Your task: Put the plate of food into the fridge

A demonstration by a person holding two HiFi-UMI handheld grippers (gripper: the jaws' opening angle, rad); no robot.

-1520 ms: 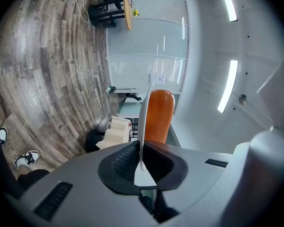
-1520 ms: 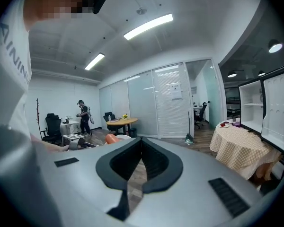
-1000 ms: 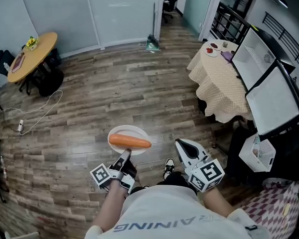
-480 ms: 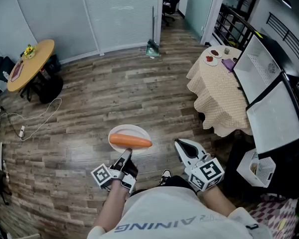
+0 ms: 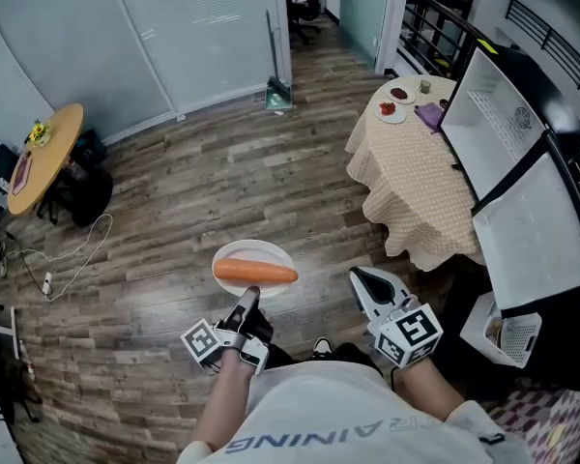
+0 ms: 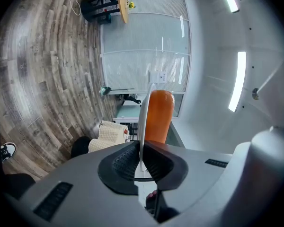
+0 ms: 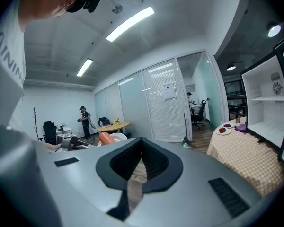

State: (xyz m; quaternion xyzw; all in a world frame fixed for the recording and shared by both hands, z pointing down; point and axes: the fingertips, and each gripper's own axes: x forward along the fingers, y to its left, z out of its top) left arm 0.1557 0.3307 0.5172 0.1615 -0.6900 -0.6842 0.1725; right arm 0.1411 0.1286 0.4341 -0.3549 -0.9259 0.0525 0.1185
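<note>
A white plate (image 5: 255, 257) with one orange carrot (image 5: 257, 274) on it hangs level above the wooden floor. My left gripper (image 5: 248, 301) is shut on the plate's near rim. In the left gripper view the plate (image 6: 145, 112) shows edge-on between the pads, with the carrot (image 6: 159, 115) beyond it. My right gripper (image 5: 362, 282) hangs to the right of the plate, shut and holding nothing; its jaws (image 7: 142, 143) meet at the tips. The fridge (image 5: 507, 114) stands open at the right, white inside, its door (image 5: 534, 222) swung toward me.
A table with a checked cloth (image 5: 414, 167) stands in front of the fridge and carries small plates of food (image 5: 394, 112). A white basket (image 5: 510, 334) sits by the fridge door. A round wooden table (image 5: 41, 155) and a floor cable (image 5: 72, 249) lie far left. A person (image 7: 84, 121) stands far off.
The view has shifted: the checked table and fridge now sit closer and further left, the round table lower at the left. Both grippers keep their pose, and the plate stays held.
</note>
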